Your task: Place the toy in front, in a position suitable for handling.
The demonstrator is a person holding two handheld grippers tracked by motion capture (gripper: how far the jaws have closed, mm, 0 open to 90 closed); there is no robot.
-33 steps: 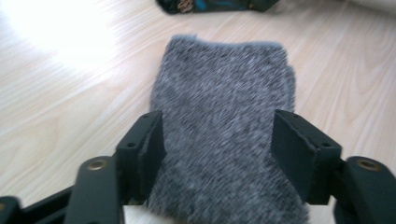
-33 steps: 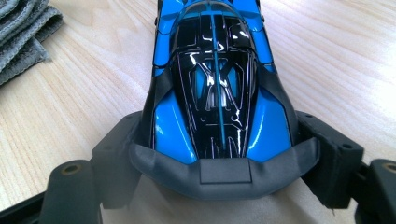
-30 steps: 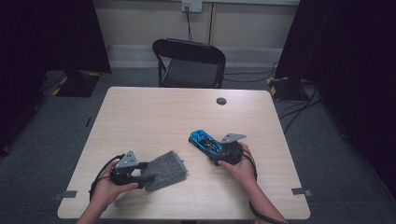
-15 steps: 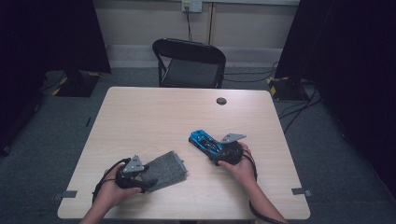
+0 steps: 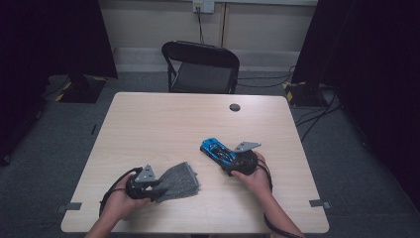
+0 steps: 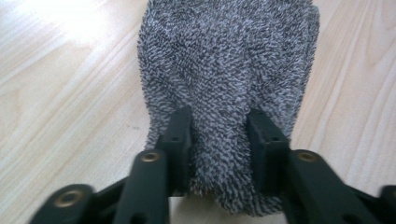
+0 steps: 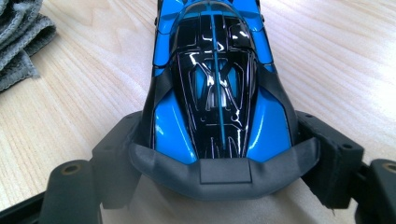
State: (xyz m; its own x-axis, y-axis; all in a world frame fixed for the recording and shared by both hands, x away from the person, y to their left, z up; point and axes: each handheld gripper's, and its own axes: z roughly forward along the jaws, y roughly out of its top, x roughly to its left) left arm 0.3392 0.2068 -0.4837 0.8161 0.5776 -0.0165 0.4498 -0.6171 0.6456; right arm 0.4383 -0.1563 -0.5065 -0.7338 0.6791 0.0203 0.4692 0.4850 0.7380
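The grey cloth (image 6: 224,70) is pinched by the left gripper (image 5: 148,187), whose jaws have just been closing on it. Right of the cloth, the blue toy car (image 7: 215,79) is clamped at its rear by the right gripper (image 5: 233,162), its long axis pointing away.

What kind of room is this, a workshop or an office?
Probably a recording room or lab: dark curtains hang at both sides, cables trail over the grey carpet, and one plain wooden table stands alone with a folding chair.
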